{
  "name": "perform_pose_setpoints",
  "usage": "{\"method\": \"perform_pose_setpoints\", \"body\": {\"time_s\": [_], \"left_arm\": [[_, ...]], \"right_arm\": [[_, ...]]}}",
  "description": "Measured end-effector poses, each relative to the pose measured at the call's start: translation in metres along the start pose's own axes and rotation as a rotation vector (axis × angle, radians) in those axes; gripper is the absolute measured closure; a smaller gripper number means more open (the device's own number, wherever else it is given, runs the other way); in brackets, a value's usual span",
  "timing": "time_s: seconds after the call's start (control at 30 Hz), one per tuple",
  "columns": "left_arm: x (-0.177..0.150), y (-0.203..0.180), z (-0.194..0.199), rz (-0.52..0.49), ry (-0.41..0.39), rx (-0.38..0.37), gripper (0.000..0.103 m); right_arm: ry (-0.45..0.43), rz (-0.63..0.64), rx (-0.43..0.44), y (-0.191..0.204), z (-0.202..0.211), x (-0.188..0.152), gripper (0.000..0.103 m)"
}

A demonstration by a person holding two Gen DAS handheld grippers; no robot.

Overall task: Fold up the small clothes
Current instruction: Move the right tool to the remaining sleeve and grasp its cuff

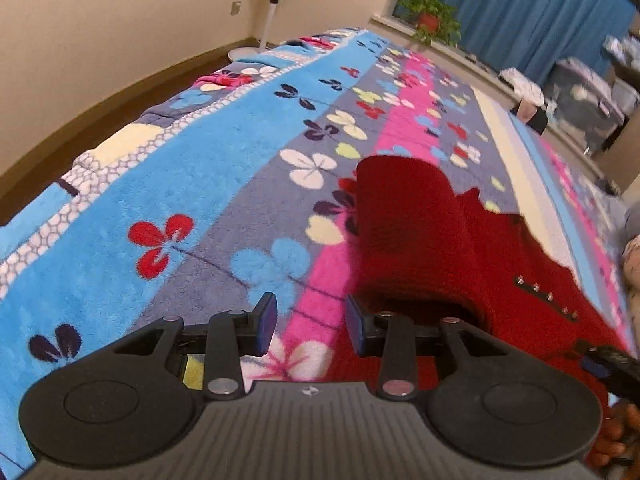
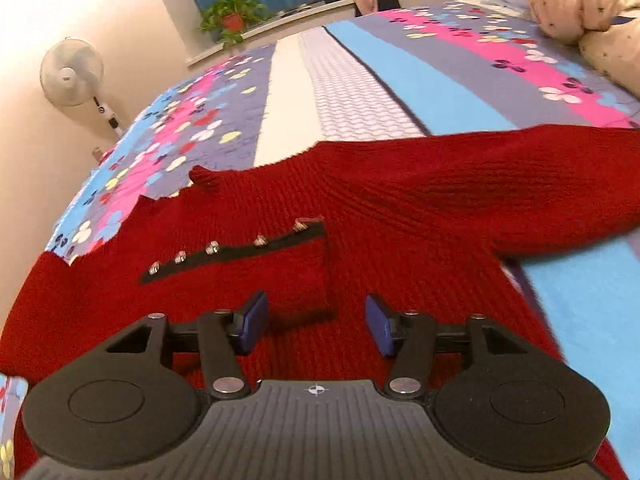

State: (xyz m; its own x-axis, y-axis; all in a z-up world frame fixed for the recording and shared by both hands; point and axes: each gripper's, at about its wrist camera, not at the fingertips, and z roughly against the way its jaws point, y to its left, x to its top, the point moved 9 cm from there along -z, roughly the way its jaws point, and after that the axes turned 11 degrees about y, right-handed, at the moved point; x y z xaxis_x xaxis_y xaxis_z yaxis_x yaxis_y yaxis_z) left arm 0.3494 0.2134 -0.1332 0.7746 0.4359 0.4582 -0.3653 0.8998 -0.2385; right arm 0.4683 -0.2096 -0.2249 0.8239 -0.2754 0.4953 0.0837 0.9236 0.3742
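Over on the left, the left gripper (image 1: 311, 326) hangs above the flowered bed cover (image 1: 192, 184), its fingers (image 1: 265, 322) partly apart with nothing between them, right at the edge of the red sweater (image 1: 432, 240). The sweater lies flat on the bed, one sleeve (image 1: 400, 208) running away from the gripper along the pink stripe. Moving across, the right gripper (image 2: 316, 326) sits over the body of the sweater, fingers (image 2: 252, 326) apart and empty, no cloth pinched. It's a chunky knit, so I'd judge it soft, floppy and fairly light, grippy rather than slippery; it will sag and drag on the fleecy cover, so a pinch at a cuff, shoulder seam or hem edge looks safest, not the thick middle. The small studs (image 2: 212, 247) on the black strip (image 2: 240, 254) are worth avoiding. Now the views: the left camera gives the near sleeve, the floor and the fan's pole (image 1: 272, 4), and catches a corner of the other gripper at its right edge. The right camera alone shows the far sleeve (image 2: 500, 176) stretched out to the right, the folded flap with its studs, the fan head (image 2: 72, 72) and the pillows (image 2: 580, 4). Both show the potted plant (image 2: 232, 16) on the sill.
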Motion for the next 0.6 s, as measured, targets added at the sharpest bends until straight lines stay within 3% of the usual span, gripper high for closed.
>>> {"method": "perform_pose_setpoints", "body": {"time_s": [0.03,0.07,0.17,0.2,0.27,0.33,0.43,0.5,0.57,0.6], "left_arm": [[0.0,-0.001,0.0,0.001,0.004,-0.007,0.061],[0.0,-0.003,0.0,-0.003,0.007,-0.012,0.061],[-0.002,-0.011,0.0,-0.026,0.011,-0.019,0.061],[-0.002,-0.014,0.001,-0.035,0.009,-0.024,0.061],[-0.003,-0.018,0.002,-0.05,0.004,-0.028,0.061],[-0.004,-0.023,0.002,-0.068,0.004,-0.028,0.061],[-0.007,-0.026,-0.002,-0.082,0.017,-0.024,0.061],[-0.009,-0.027,-0.003,-0.093,0.024,-0.02,0.061],[-0.009,-0.027,-0.004,-0.095,0.025,-0.016,0.061],[-0.009,-0.027,-0.005,-0.096,0.028,-0.013,0.061]], "right_arm": [[-0.004,0.03,-0.031,0.002,-0.003,0.003,0.086],[-0.013,0.051,-0.046,0.002,-0.003,0.006,0.099],[-0.154,0.096,-0.005,0.007,0.022,0.028,0.102],[-0.233,0.077,0.003,0.005,0.039,0.039,0.102],[-0.312,0.023,-0.078,-0.011,0.054,0.052,0.102],[-0.282,-0.014,-0.205,-0.037,0.046,0.054,0.102],[-0.14,-0.065,-0.283,-0.064,0.024,0.042,0.101],[-0.194,-0.091,-0.336,-0.07,0.034,0.038,0.092],[-0.268,-0.061,-0.254,-0.058,0.043,0.035,0.064],[-0.275,-0.023,-0.229,-0.051,0.043,0.034,0.06]]}}
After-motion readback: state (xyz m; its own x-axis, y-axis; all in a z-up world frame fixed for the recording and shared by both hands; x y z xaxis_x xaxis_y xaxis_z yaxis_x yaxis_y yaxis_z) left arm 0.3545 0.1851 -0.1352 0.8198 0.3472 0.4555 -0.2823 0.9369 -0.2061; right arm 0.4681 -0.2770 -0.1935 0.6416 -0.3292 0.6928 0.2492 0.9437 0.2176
